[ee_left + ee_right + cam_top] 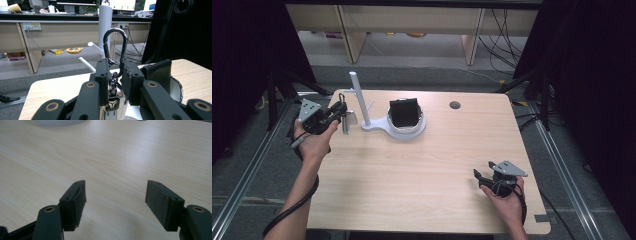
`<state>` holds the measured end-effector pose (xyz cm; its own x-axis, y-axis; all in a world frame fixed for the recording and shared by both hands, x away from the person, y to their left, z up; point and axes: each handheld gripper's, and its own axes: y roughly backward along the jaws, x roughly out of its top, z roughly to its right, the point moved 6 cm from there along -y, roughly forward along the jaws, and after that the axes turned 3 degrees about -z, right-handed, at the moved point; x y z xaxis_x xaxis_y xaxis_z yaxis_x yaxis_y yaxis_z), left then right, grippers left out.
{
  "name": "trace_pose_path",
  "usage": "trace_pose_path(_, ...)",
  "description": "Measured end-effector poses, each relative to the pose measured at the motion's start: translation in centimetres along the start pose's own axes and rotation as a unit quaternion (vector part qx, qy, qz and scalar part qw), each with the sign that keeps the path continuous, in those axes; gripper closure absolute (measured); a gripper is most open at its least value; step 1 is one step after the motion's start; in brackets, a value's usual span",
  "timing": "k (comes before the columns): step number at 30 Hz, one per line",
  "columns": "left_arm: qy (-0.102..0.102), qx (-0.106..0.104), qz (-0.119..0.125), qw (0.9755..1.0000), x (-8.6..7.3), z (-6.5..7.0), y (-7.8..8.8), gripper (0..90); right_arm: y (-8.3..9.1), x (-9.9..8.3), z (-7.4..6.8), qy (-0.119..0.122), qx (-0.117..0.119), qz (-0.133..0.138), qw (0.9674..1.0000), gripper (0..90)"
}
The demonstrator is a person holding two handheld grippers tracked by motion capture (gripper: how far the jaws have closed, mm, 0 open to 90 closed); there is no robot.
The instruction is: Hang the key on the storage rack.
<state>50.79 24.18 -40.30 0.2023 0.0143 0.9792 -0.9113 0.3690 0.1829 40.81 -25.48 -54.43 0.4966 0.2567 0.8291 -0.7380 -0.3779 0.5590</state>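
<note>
Left tool (115, 75) clenched on a metal carabiner keychain (114, 53), loop raised toward the white stand (362, 107) at far left of the table (427, 170), likely for hooking onto a peg. Right tool (115, 202) released, resting idle near right.

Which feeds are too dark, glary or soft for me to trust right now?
High view: the table is evenly lit, but both sides fall to black. Left gripper view: the carabiner is sharp with small glints, while the near fingers are dark and low in detail. Right gripper view: a broad sheen on the wood, and soft focus toward the far edge.
</note>
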Motion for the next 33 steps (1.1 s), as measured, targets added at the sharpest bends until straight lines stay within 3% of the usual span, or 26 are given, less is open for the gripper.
trace_pose_path(30,0.01,0.018,-0.021,0.9996,0.4,-1.7,-2.6,75.3,0.1,0.0,0.0,-0.004,0.002,0.007,1.0,34.1)
trace_pose_path(31,0.011,0.018,-0.022,0.9995,0.4,-1.7,-2.6,75.3,0.3,-0.1,-0.2,-0.021,0.001,0.003,0.9998,34.3)
trace_pose_path(32,0.012,0.017,-0.023,0.9995,0.4,-1.8,-2.7,75.3,0.2,0.0,0.1,-0.003,0.0,0.011,0.9999,34.3)
trace_pose_path(33,0.012,0.018,-0.026,0.9994,0.3,-1.8,-2.8,75.3,0.2,0.0,0.0,-0.003,0.002,0.013,0.9999,34.5)
